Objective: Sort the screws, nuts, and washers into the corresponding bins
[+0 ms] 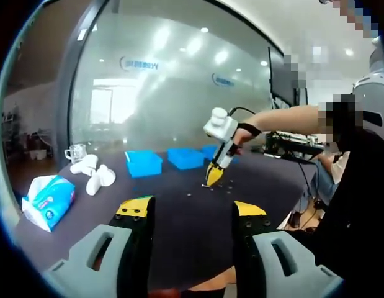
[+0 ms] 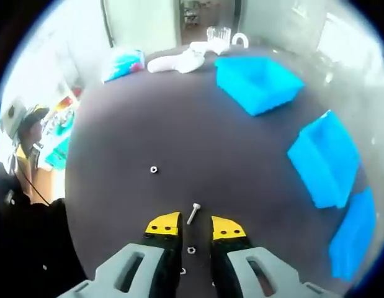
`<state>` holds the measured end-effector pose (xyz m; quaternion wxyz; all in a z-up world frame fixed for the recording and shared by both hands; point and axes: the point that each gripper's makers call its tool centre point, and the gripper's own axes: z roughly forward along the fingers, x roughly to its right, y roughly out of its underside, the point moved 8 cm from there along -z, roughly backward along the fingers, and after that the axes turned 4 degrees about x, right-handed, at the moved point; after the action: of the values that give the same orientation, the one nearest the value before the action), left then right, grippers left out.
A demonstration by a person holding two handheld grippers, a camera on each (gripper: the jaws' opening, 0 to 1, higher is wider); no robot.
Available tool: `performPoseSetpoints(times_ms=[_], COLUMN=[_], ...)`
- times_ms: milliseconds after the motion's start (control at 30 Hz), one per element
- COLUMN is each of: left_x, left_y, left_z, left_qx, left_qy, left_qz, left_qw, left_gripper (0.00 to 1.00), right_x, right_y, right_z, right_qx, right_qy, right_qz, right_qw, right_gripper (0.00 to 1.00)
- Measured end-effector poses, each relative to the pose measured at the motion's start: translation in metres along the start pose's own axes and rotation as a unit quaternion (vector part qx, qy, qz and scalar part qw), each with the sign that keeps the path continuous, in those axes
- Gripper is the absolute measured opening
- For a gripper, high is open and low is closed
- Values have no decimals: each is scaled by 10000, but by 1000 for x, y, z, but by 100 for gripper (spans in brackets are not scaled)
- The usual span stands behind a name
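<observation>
Your right gripper (image 2: 195, 227) is low over the dark table (image 2: 241, 167); your left gripper (image 1: 190, 210) is held wide apart with nothing in it.

In the right gripper view, your yellow-tipped fingers (image 2: 164, 225) stand a narrow gap apart, gripping nothing. A screw (image 2: 193, 213) lies on the table just ahead of that gap, a nut (image 2: 191, 250) lies between the jaws, and a washer (image 2: 154, 169) sits farther out. Three blue bins (image 2: 258, 82) line the table's far side, well apart from these parts. In the left gripper view, your right gripper's tips point down at the small parts (image 1: 226, 189) scattered on the table.
</observation>
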<state>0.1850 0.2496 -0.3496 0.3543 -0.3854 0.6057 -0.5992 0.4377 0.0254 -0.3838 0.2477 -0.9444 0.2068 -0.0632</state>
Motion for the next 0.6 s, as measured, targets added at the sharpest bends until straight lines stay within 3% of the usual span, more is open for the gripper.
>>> performPoseSetpoints(times_ms=[267,600], left_x=[0,0], left_y=[1,4], left_z=[-2,-3], left_qx=[-1,-9], left_qy=[-2,-20], left_qz=[-18,-43], left_qw=[10000,10000], left_gripper=[49,49], right_x=[-5,-2], right_y=[-2,-4], right_z=[8,14], right_qx=[-450,-684], right_qy=[-18,-76], right_qz=[-4,40], right_qw=[9990,9976], right_gripper=[11,6])
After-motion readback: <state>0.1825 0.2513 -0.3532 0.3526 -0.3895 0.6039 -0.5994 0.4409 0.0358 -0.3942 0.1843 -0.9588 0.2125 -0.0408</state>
